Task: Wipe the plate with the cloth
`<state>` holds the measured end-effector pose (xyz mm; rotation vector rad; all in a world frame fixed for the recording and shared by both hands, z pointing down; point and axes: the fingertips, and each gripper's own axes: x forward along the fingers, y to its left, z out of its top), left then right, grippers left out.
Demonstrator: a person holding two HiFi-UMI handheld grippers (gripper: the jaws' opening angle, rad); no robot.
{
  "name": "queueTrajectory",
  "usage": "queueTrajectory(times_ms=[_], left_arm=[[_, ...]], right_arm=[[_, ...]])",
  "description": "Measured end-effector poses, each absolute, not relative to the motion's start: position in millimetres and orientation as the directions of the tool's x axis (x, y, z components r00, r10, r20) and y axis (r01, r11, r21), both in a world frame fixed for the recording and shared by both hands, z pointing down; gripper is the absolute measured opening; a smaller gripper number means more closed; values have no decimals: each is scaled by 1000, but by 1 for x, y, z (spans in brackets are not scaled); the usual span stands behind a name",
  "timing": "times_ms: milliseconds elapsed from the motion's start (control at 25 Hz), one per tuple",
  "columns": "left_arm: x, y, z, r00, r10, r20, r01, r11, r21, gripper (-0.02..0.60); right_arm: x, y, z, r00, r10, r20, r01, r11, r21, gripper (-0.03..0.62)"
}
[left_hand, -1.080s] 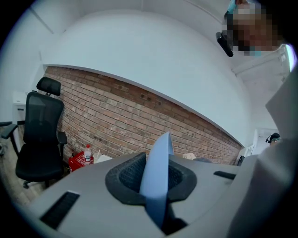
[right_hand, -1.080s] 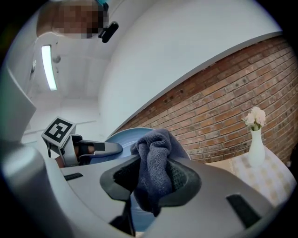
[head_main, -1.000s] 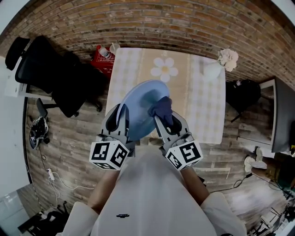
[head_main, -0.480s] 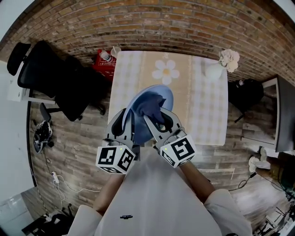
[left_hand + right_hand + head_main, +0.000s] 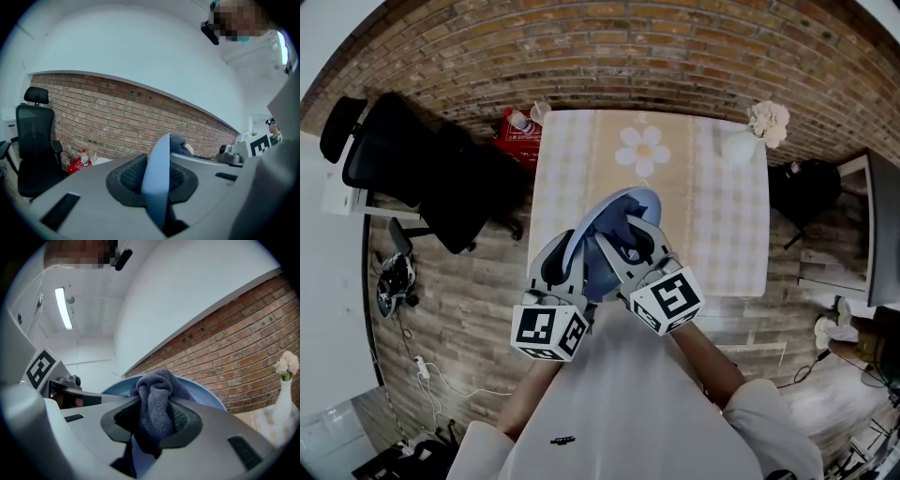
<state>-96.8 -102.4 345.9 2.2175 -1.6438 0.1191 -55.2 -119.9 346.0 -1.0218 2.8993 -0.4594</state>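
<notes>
A light blue plate is held up on edge above the near end of the table. My left gripper is shut on its rim, which shows edge-on between the jaws as the plate. My right gripper is shut on a dark blue cloth that is pressed against the plate's face. In the right gripper view the cloth bulges from between the jaws with the plate right behind it. The cloth peeks over the plate's rim in the left gripper view.
A table with a checked cloth and a daisy print lies ahead, with a white vase of flowers at its far right corner. A black office chair and a red crate with a bottle stand to the left, a brick wall behind.
Both grippers have drawn closer together and toward me. The plate has tipped from nearly flat to steeply on edge, and the cloth has moved in over its face.
</notes>
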Motion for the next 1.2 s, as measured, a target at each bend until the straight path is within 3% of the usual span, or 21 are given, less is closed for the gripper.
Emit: queueTrajectory(times_ms=[1200], left_arm=[[-108,-106,298,318,-929,190,-924,-259,281,48]], right_arm=[[6,-165,381,-642,-758,119,-750,586,-308,126]])
